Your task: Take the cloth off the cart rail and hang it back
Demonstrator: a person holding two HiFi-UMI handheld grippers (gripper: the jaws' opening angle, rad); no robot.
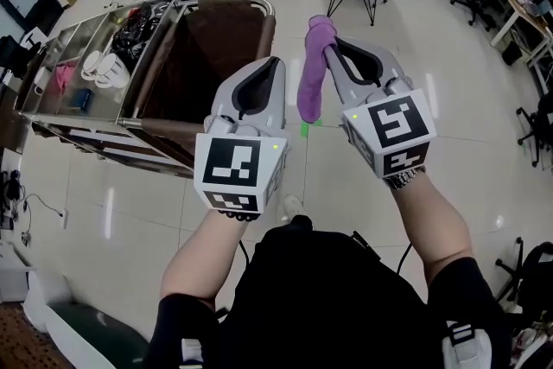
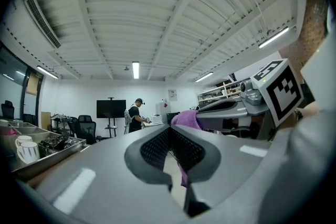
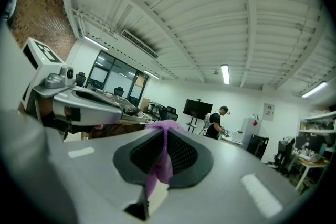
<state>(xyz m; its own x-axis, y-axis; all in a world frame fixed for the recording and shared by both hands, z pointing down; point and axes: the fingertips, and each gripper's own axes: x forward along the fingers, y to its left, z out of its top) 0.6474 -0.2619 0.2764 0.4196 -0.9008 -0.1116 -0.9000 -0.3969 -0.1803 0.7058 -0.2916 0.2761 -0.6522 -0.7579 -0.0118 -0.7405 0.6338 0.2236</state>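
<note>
— Holding the purple cloth [image 1: 311,73] where?
— Pinched in the right hand-held gripper [image 1: 333,54], upper centre, dangling top to bottom. Left hand-held gripper [image 1: 271,72] pressed together, empty.
— Toward the cart rail [image 1: 226,3]?
— Lies upper left, nearer the left hand-held gripper, apart from the cloth.

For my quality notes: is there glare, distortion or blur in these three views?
Head view: fisheye bends the room's edges; glare streaks lie on the glossy floor; the cloth is sharp. Left gripper view: strong fisheye, dark corners, one bright lamp; the left tool looks soft. Right gripper view: same distortion; the cloth in the right tool is slightly blurred.
</note>
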